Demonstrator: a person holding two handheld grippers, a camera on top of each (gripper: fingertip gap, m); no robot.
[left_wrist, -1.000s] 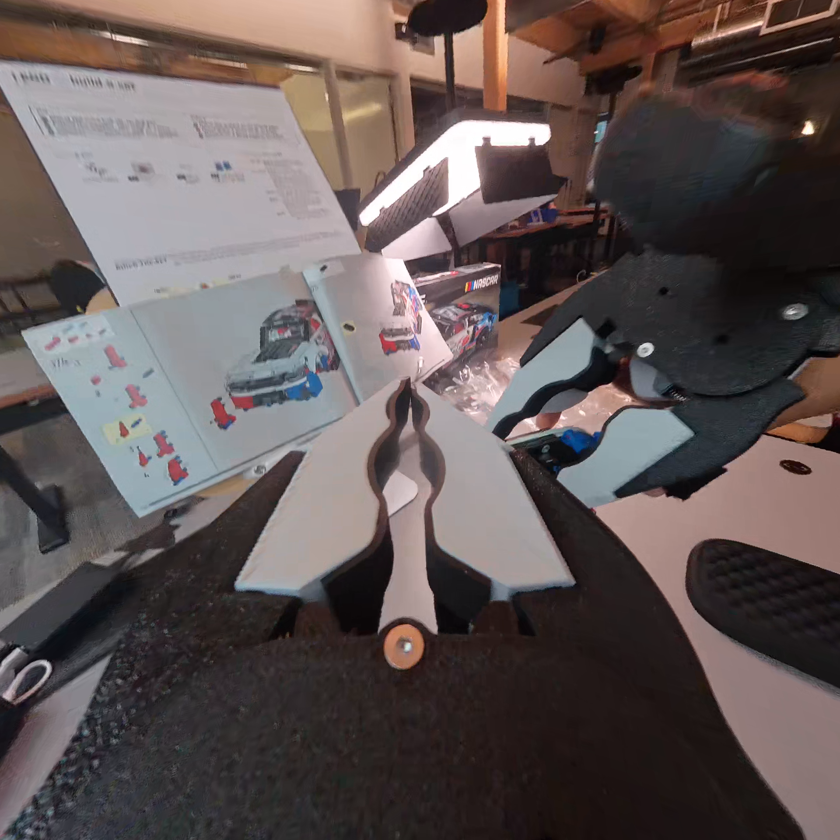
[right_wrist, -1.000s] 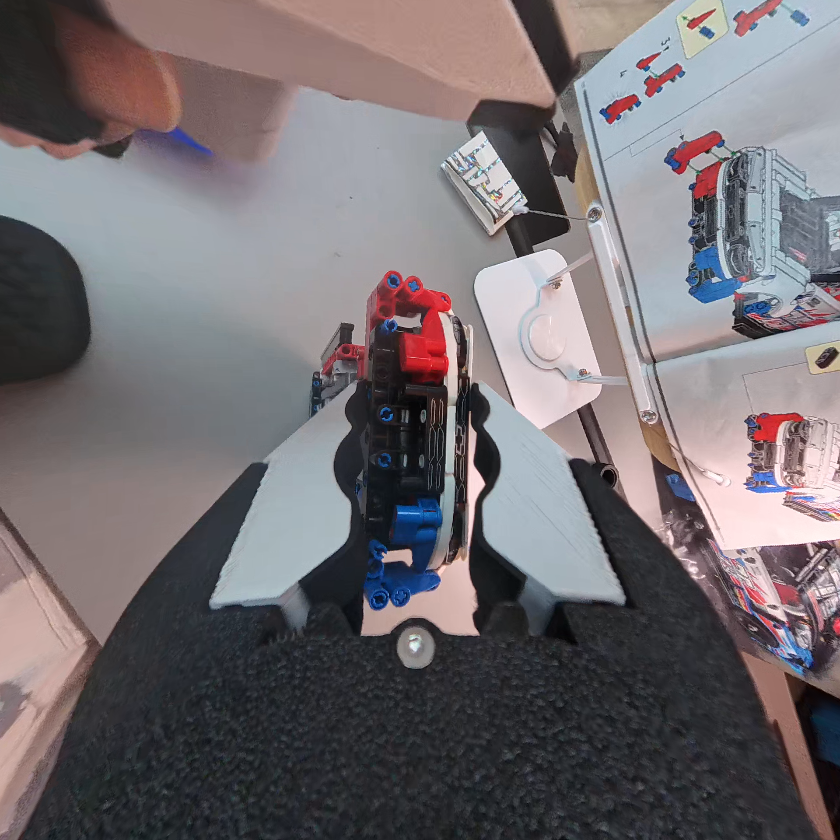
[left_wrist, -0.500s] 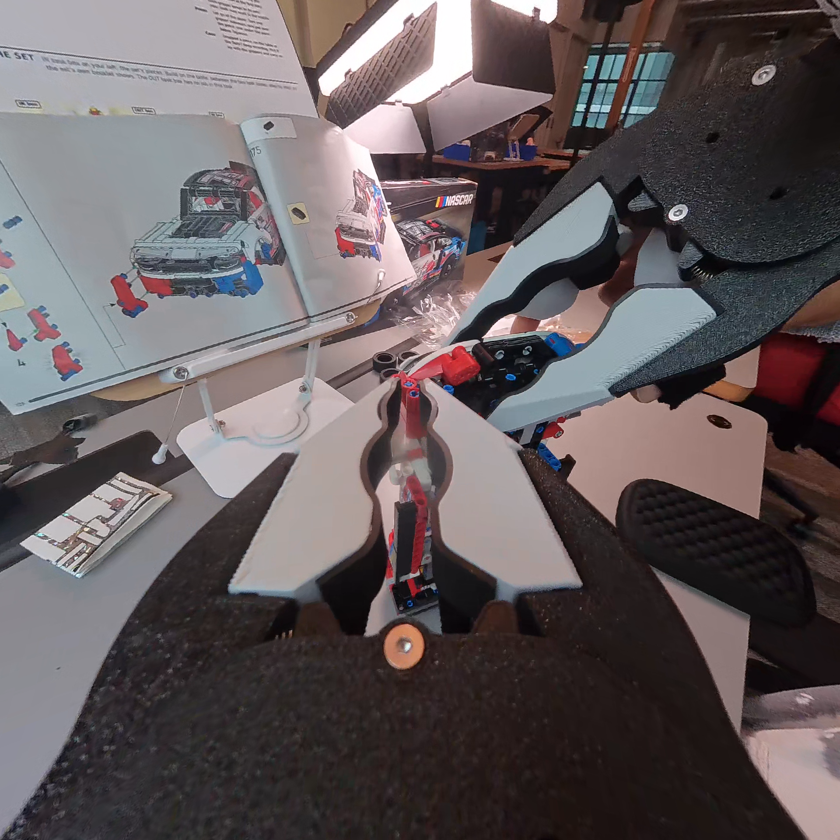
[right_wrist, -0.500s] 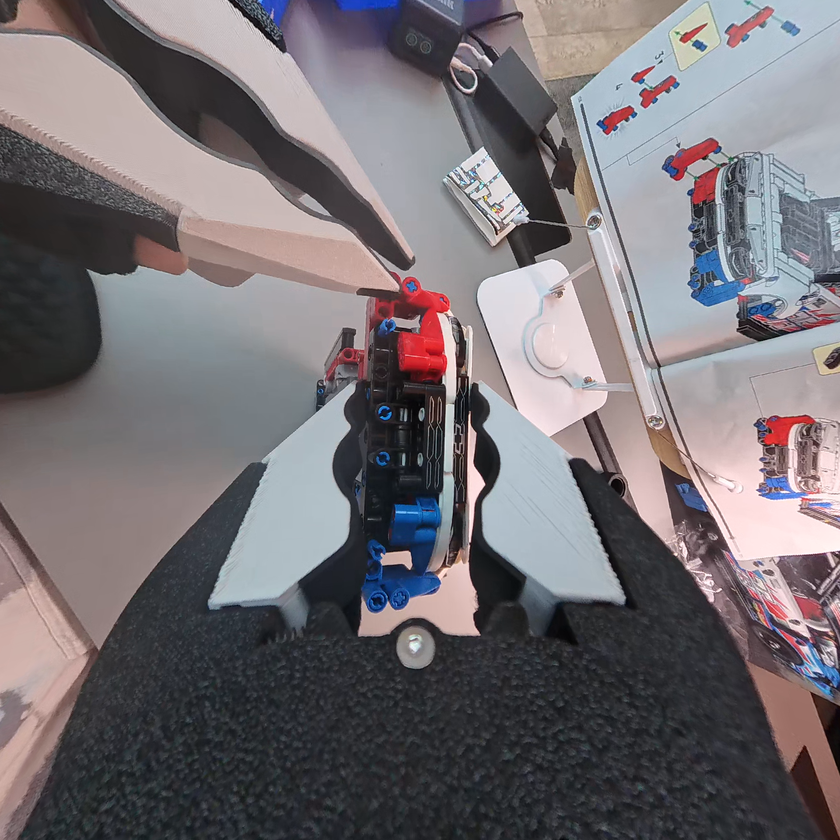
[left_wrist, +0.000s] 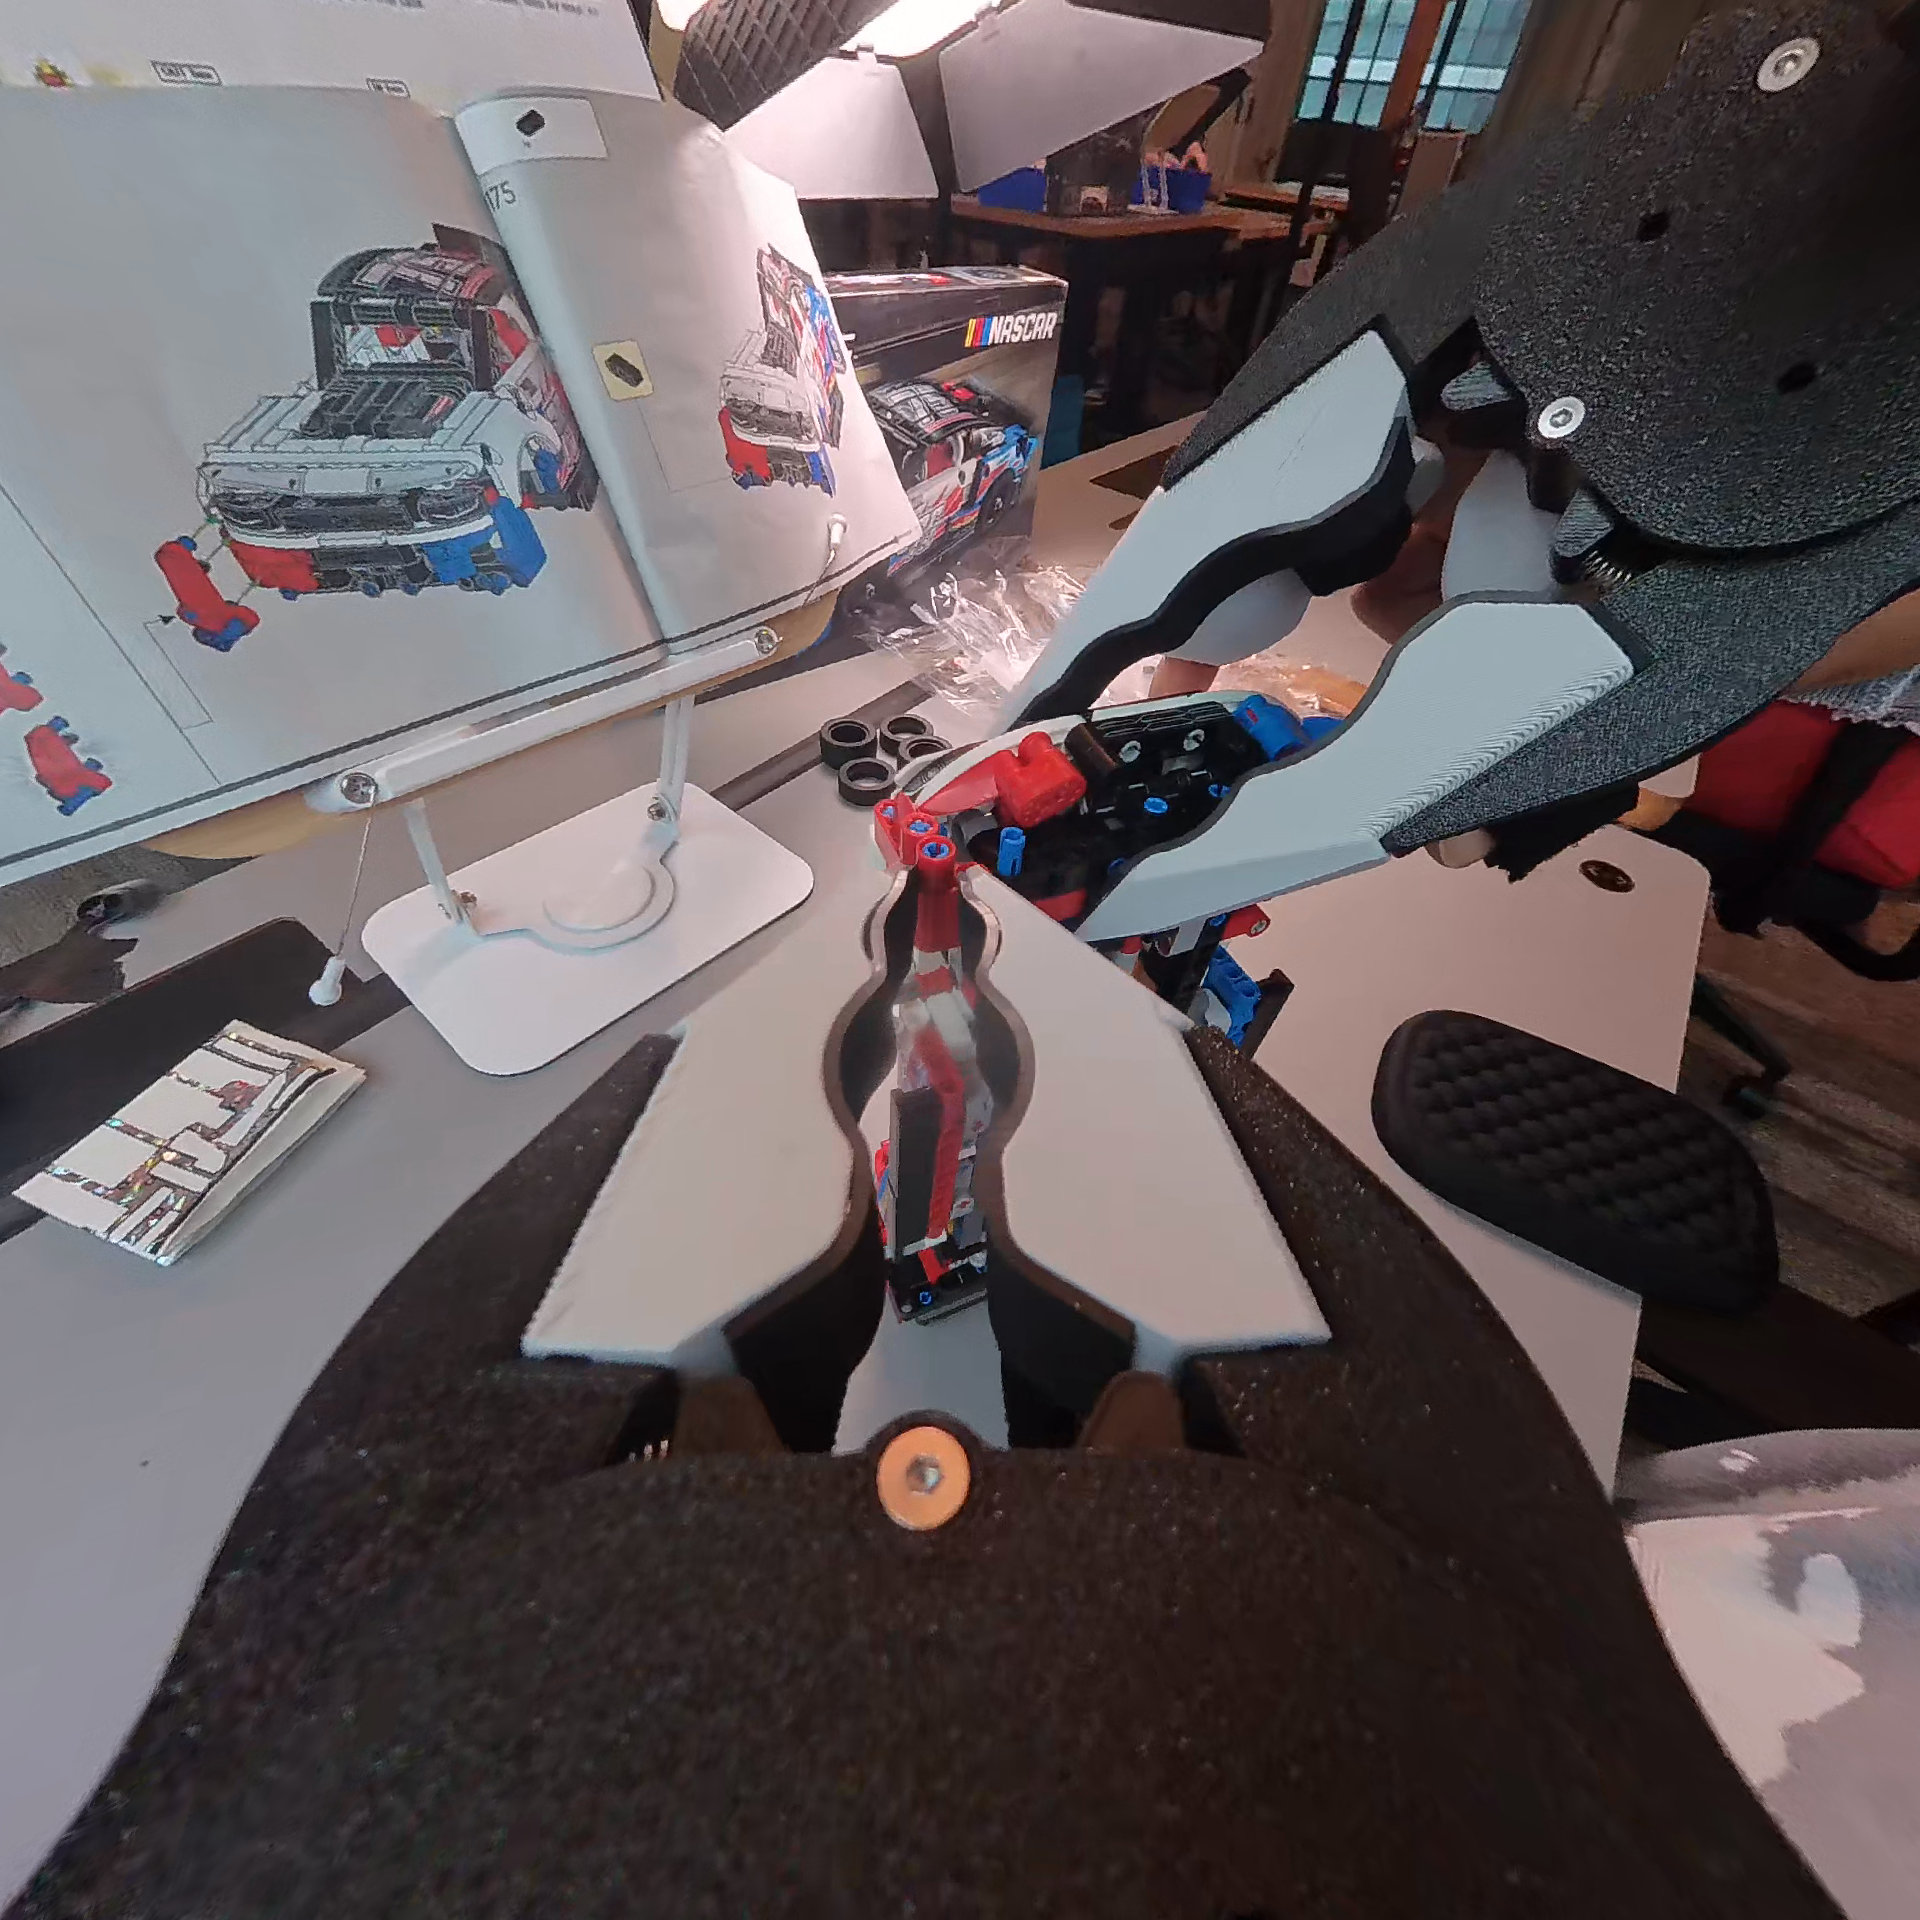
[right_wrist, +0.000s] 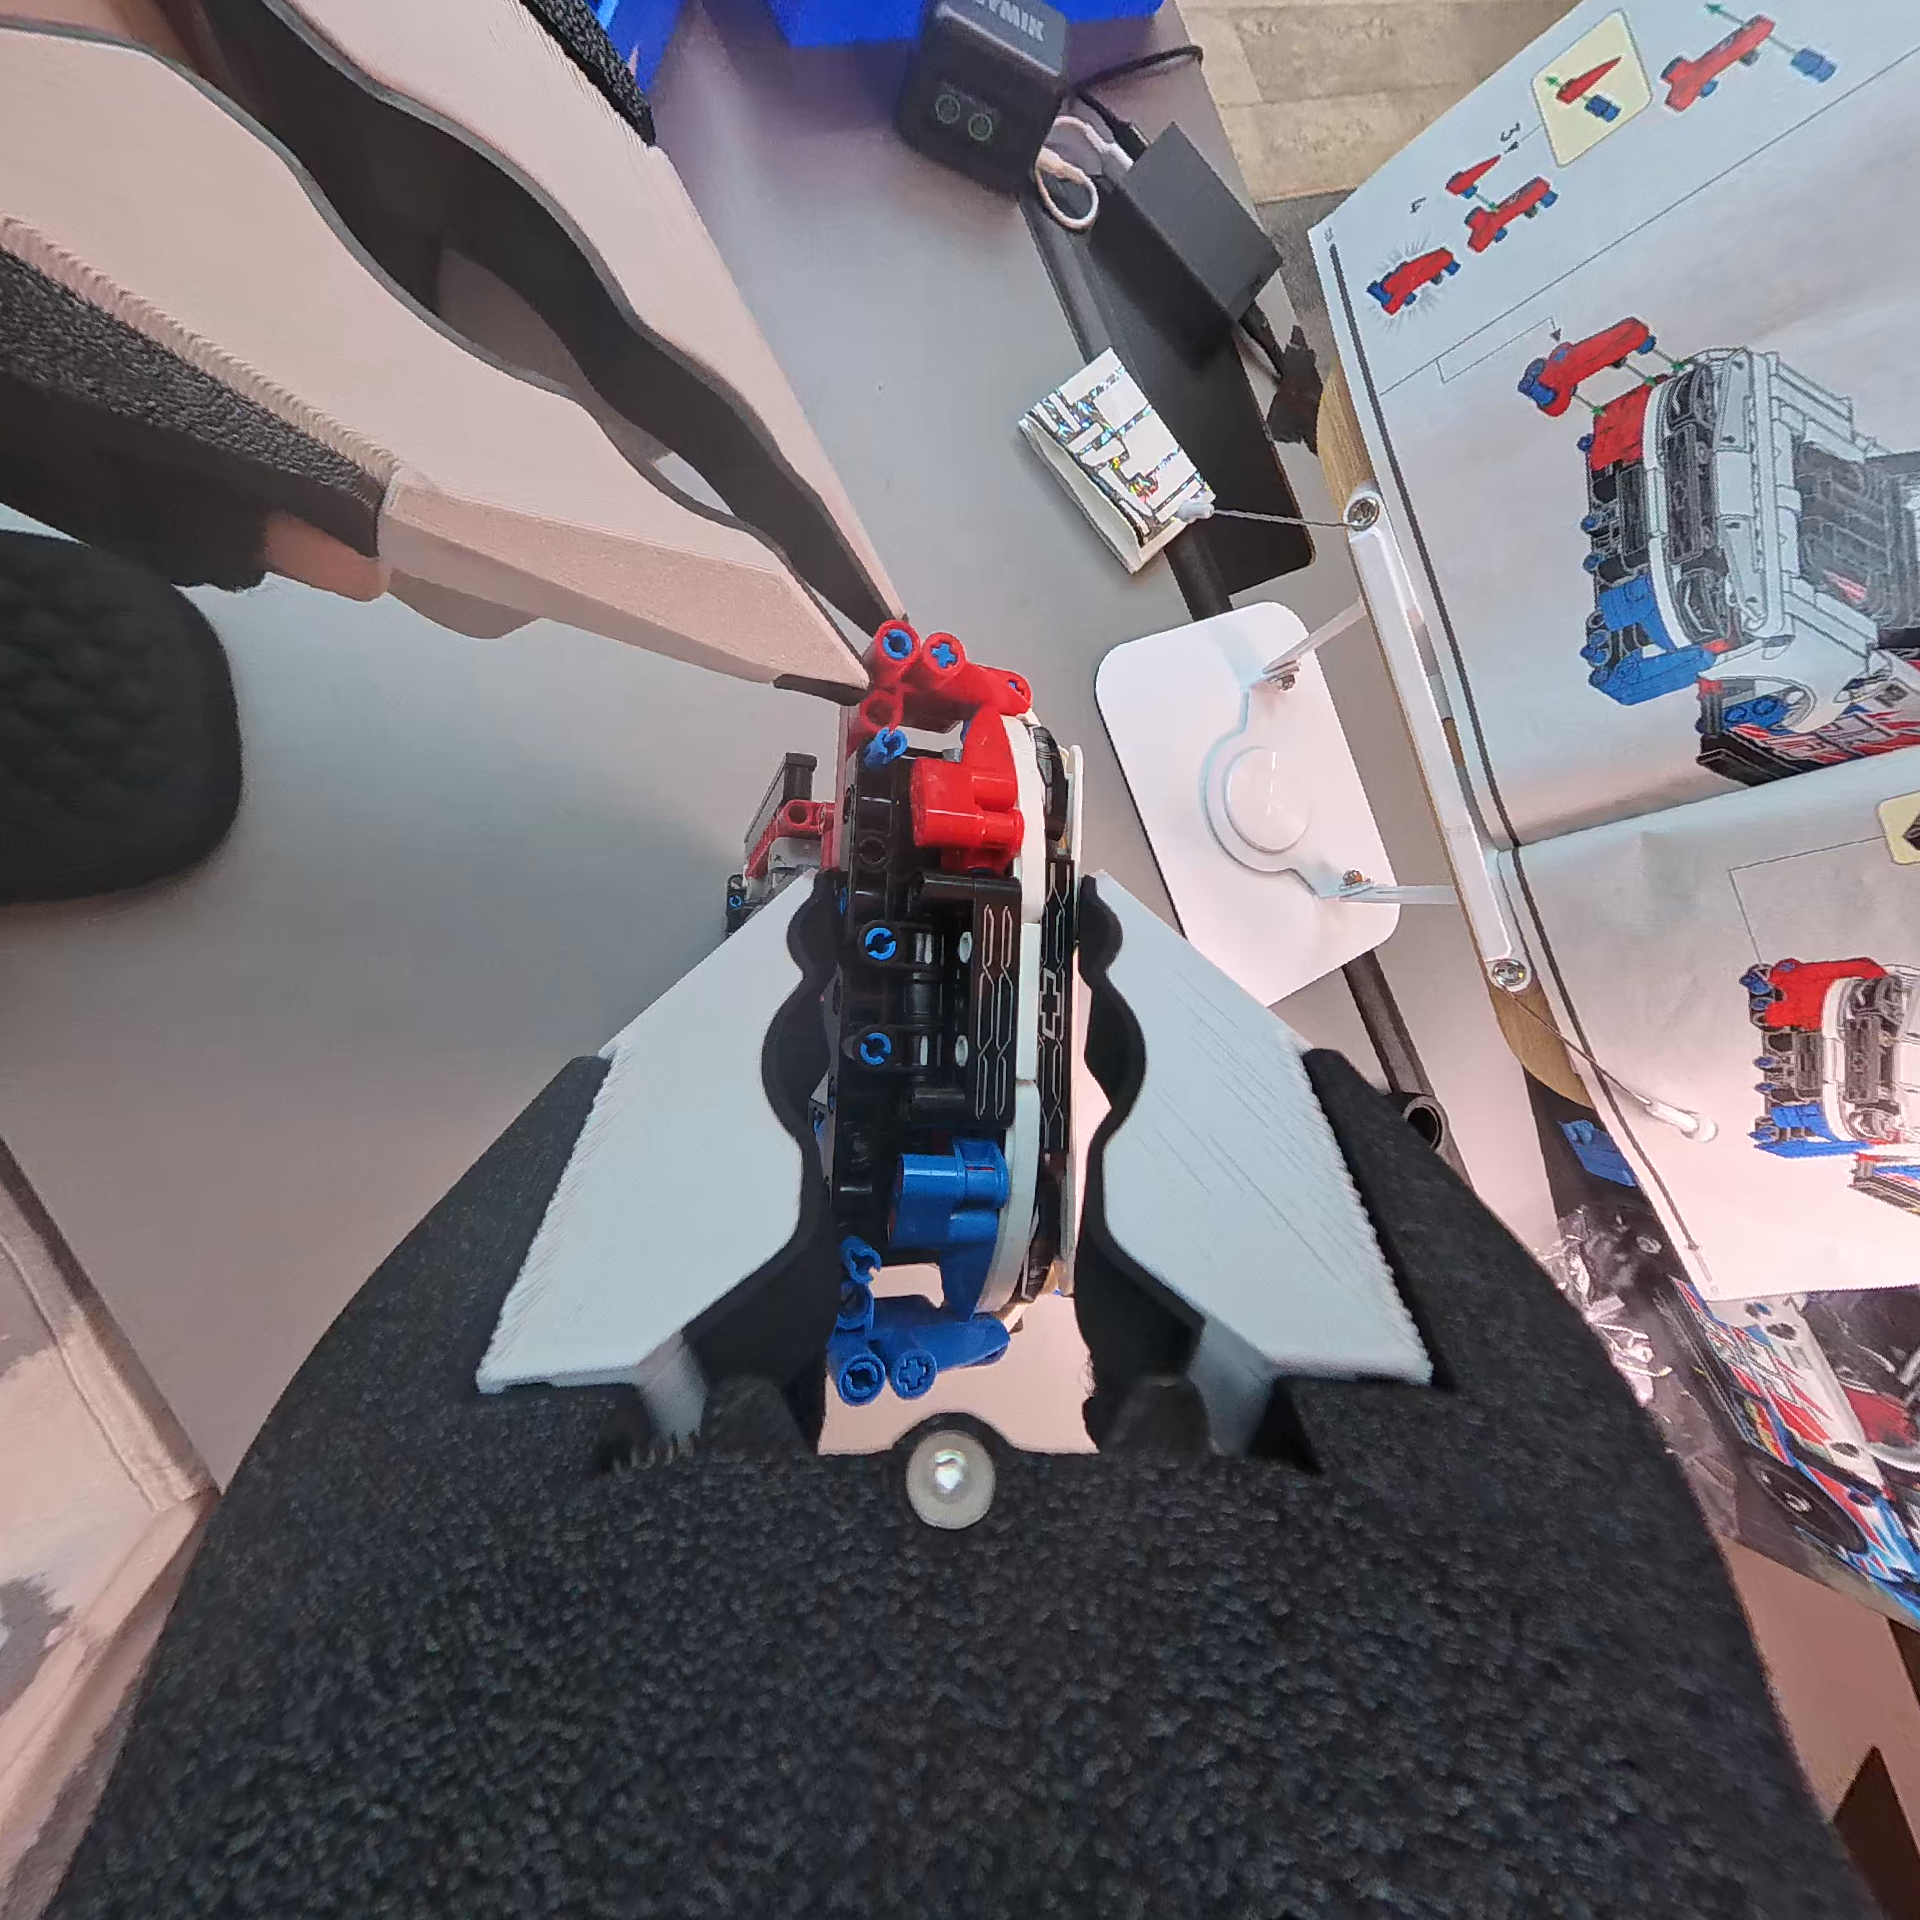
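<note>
My right gripper is shut on a black, white, red and blue brick car front assembly and holds it above the grey table; it also shows in the left wrist view with the assembly. My left gripper is shut, with its tips against the red pinned piece at the assembly's far end. The right wrist view shows the left gripper touching that red piece. A red, white and black part of the model shows through the gap between the left fingers.
An open instruction booklet stands on a white stand. Behind are the set's box, loose black tyres and plastic bags. A sticker sheet, a black textured pad and a chassis part lie on the table. Less than 4 cm separates the two grippers' tips.
My left gripper has swung down from facing the booklet and moved in until its tips meet the red end of the assembly. The right gripper has held the assembly almost still.
</note>
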